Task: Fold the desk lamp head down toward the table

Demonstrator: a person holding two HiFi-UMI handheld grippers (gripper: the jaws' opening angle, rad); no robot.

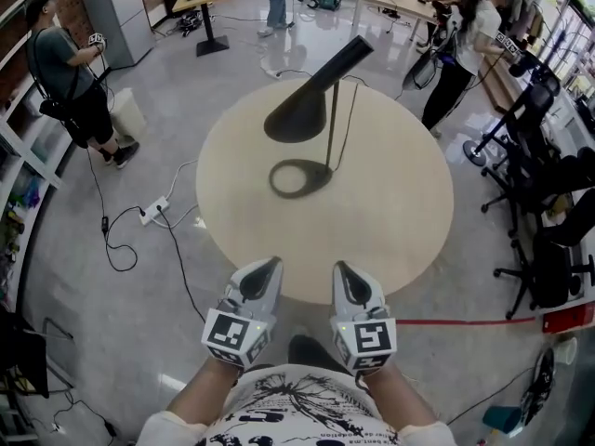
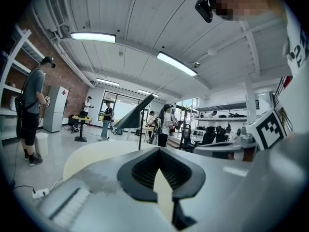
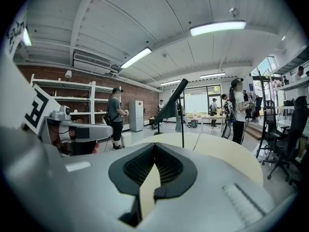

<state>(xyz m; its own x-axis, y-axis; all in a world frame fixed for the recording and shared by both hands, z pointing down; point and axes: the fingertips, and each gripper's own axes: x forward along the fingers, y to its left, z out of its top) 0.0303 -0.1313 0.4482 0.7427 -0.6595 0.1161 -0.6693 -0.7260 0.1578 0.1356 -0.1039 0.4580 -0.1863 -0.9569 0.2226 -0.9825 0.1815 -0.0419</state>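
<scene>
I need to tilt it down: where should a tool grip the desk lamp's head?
Probably its slim upper tube, approached from the near right with the right tool; the flared shade below looks too wide for the jaws.

Left tool (image 2: 160,151): jaws drawn together, nothing held, only a sliver of pale tabletop (image 2: 94,153) showing between them. Desk lamp (image 2: 134,118) upright beyond at 12 o'clock, head slanted, well apart from my tool. Person (image 2: 32,111) standing at 9 o'clock.
</scene>
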